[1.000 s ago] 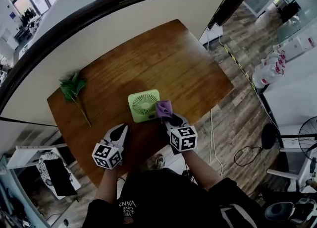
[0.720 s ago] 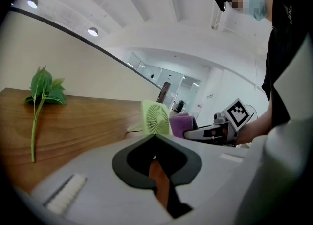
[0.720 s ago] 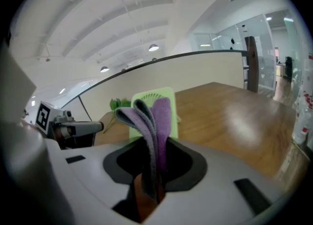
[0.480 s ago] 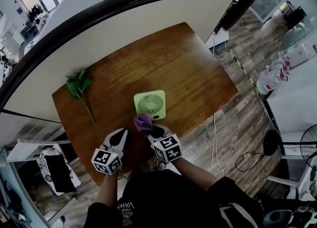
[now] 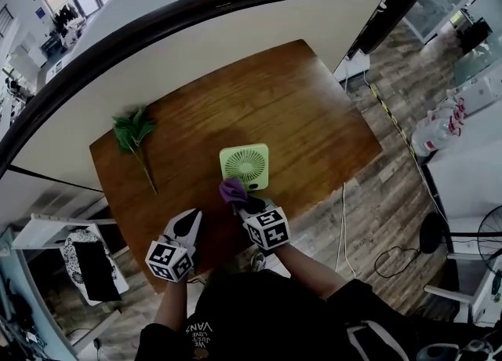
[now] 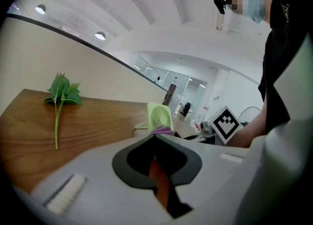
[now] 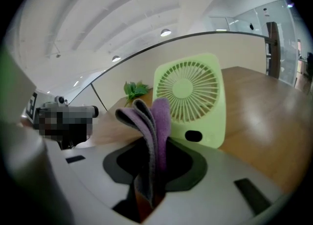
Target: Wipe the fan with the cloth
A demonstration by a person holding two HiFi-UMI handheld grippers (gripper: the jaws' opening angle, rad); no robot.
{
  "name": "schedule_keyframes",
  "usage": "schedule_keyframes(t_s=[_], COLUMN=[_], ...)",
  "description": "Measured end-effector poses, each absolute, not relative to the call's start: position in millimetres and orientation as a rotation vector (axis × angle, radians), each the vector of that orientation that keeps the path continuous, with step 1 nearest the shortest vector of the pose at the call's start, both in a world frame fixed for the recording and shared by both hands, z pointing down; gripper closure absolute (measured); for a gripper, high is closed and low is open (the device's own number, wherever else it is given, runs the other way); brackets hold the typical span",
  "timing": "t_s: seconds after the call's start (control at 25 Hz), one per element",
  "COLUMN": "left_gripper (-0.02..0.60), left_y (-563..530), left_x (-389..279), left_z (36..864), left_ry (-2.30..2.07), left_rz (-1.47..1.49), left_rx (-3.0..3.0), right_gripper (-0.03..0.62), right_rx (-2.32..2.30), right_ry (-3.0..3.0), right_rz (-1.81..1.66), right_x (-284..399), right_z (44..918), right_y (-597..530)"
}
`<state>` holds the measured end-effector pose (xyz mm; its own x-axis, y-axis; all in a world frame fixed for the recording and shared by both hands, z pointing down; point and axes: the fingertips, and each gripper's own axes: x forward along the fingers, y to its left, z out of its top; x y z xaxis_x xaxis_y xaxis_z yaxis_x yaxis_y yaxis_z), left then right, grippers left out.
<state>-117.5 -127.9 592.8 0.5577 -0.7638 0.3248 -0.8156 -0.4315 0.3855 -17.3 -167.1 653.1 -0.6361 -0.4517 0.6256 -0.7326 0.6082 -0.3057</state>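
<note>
Purple cloth (image 5: 233, 190), pinched in the right claw (image 5: 239, 201), had slid from the fan's (image 5: 245, 165) right corner to its near-left edge; left claw (image 5: 190, 224) stayed closed and empty, left of the fan.

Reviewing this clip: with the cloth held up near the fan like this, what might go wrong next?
The fan stands upright with nothing holding it. The left tool is shut, empty and off to the side, so a push from the cloth may tip or slide the fan. The right tool pinches the cloth as a narrow folded bunch, so its hard tips might scrape the grille, or the cloth might slip out.
</note>
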Motion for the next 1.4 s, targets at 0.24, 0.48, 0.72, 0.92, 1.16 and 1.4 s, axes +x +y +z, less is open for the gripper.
schedule_keyframes(t_s=[0.24,0.48,0.72,0.92,1.16,1.4], left_gripper=[0.569,0.569,0.569,0.569,0.569,0.569], left_y=[-134.6,-137.0,-133.6,-130.8,-132.5,-123.0], left_x=[-105.0,-91.9,-84.1,-83.2,-78.4,-73.2], left_z=[592.8,589.4,582.9,567.3,525.9,495.2], left_ry=[-1.238,-1.205,-1.206,-1.231,-1.264,-1.330], left_rz=[0.118,0.116,0.114,0.097,0.062,0.017], left_rx=[2.302,2.329,2.341,2.354,2.434,2.452], right_gripper=[0.484,0.484,0.484,0.483,0.484,0.484], right_rx=[1.088,1.233,1.303,1.308,1.297,1.317], right_ry=[-2.269,-2.175,-2.136,-2.216,-2.358,-2.475], right_rz=[0.779,0.814,0.832,0.825,0.753,0.694], right_x=[39.4,85.6,104.2,102.7,96.3,101.9], right_z=[653.0,655.1,649.0,615.9,560.3,509.8], right_y=[-174.1,-177.5,-177.7,-171.1,-163.6,-152.6])
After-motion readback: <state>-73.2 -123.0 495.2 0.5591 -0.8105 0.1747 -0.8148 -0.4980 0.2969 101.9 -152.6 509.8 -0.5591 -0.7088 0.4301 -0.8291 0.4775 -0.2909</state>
